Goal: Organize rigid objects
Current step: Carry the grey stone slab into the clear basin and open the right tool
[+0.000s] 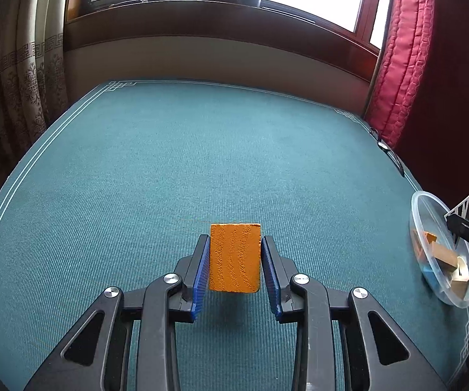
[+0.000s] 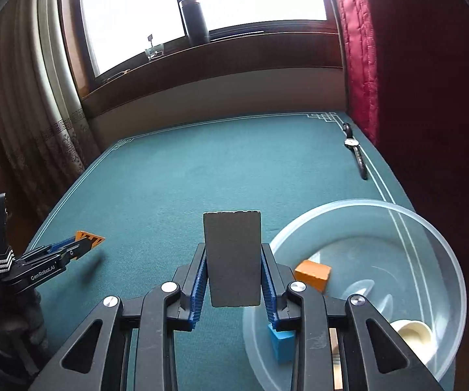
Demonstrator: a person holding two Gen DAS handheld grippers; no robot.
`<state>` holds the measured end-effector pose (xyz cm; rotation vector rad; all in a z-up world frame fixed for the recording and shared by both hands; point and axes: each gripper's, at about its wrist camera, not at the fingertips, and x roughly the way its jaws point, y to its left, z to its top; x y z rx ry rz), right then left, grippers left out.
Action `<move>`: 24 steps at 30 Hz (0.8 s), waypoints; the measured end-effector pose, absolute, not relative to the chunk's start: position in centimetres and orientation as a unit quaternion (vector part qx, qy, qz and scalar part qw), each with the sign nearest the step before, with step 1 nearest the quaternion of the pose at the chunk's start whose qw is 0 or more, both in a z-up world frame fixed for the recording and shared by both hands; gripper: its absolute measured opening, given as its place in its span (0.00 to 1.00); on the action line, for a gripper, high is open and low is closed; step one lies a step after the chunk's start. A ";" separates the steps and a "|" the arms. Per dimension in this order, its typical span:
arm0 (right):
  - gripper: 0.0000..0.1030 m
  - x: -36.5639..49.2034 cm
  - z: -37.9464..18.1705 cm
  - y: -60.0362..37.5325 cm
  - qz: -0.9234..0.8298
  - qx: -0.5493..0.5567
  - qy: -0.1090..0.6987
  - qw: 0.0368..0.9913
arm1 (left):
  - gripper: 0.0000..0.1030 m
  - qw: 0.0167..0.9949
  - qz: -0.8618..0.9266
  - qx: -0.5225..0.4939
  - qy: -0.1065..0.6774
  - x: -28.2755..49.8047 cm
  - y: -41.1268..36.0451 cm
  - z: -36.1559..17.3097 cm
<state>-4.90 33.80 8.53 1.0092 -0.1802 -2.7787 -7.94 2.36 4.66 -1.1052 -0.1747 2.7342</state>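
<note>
My left gripper (image 1: 235,244) is shut on an orange wooden block (image 1: 235,257) and holds it above the green table mat. It also shows at the left of the right wrist view (image 2: 86,242) with the orange block (image 2: 90,238) in its tips. My right gripper (image 2: 233,254) is shut on a dark grey block (image 2: 232,257), held just left of a clear plastic bowl (image 2: 443,247). The bowl holds an orange block (image 2: 312,274), a blue block (image 2: 281,345) and a cream piece (image 2: 412,332). In the left wrist view the bowl (image 1: 430,205) sits at the far right edge.
A wristwatch (image 2: 355,150) lies at the mat's far right edge, beside a red quilted curtain (image 2: 358,49). A patterned curtain (image 1: 16,91) hangs at the left. A window sill with a dark cylinder (image 2: 195,21) and a small glass (image 2: 154,50) runs behind the table.
</note>
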 end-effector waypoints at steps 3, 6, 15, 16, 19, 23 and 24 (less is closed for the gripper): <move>0.31 -4.4 8.2 35.4 -0.935 0.340 -0.069 0.069 | 0.31 0.100 0.922 -0.371 -0.057 -7.7 3.1 4.9; 0.31 -4.0 7.6 37.1 -0.936 0.341 -0.075 0.038 | 0.31 0.106 0.922 -0.369 -0.054 -7.5 4.0 5.2; 0.54 -3.0 6.5 40.8 -0.934 0.342 -0.106 -0.014 | 0.31 0.127 0.921 -0.365 -0.048 -7.0 6.1 6.0; 0.54 -2.9 6.6 40.9 -0.935 0.338 -0.104 -0.017 | 0.31 0.130 0.921 -0.365 -0.048 -7.0 6.4 6.0; 0.55 -2.4 6.7 41.2 -0.938 0.332 -0.101 -0.022 | 0.31 0.139 0.920 -0.363 -0.046 -6.8 7.1 6.3; 0.56 -1.9 6.5 41.9 -0.938 0.331 -0.100 -0.032 | 0.31 0.155 0.919 -0.360 -0.042 -6.7 8.7 6.8; 0.56 -1.6 6.4 42.2 -0.938 0.331 -0.101 -0.035 | 0.31 0.159 0.919 -0.359 -0.041 -6.7 9.2 7.0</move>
